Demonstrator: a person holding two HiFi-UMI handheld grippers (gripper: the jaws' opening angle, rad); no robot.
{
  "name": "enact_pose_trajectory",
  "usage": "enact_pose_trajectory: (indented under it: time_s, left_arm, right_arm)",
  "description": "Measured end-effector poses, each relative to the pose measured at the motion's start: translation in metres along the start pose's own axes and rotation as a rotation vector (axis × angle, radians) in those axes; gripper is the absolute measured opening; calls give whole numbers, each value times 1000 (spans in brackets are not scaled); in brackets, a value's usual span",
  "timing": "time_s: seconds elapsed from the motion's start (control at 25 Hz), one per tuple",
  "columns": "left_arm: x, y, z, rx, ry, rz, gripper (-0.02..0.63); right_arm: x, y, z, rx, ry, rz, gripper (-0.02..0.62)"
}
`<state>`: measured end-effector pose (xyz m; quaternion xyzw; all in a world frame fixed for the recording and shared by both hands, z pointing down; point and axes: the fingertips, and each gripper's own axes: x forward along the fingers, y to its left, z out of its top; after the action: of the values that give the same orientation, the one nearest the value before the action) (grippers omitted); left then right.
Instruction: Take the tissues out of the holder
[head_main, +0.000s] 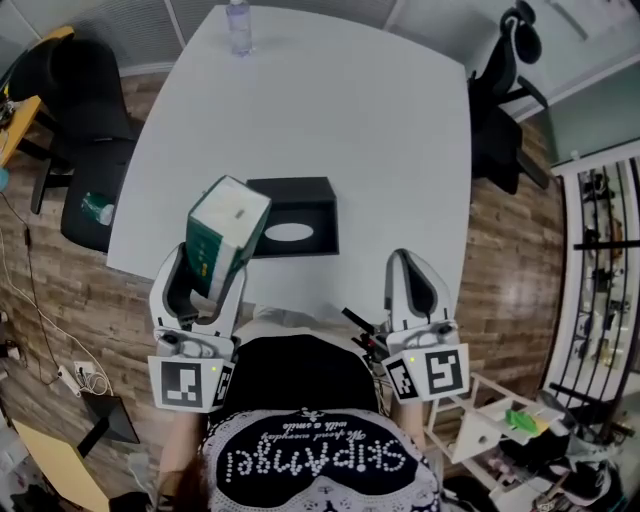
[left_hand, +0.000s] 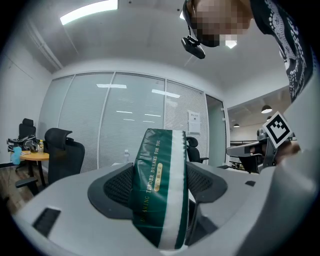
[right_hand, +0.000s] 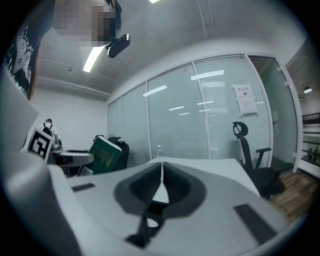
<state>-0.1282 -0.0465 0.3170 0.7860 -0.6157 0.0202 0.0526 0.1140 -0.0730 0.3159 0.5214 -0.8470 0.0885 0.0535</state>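
Green tissue pack (head_main: 228, 232): clamped in your left gripper (head_main: 208, 275), held tilted, apparently clear of the black holder (head_main: 300, 195). Your right gripper (head_main: 408, 265): jaws together, empty, pointing forward.

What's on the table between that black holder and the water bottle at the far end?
Nothing; the head view shows bare white table between the holder and the bottle.

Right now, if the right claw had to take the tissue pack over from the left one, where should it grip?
The free upper end of the tissue pack, approached from the right side. The left claw pinches its lower end across the narrow thickness, so the top sticks out. The right claw is shut and empty, so it would probably have to open first.
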Motion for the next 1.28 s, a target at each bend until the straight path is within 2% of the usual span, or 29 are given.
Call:
enact_pose_trajectory:
  time_s: [1.28]
  left_arm:
    - [18, 1, 7, 24, -8, -24, 350]
  right_arm:
    - [12, -10, 5, -11, 11, -13, 32]
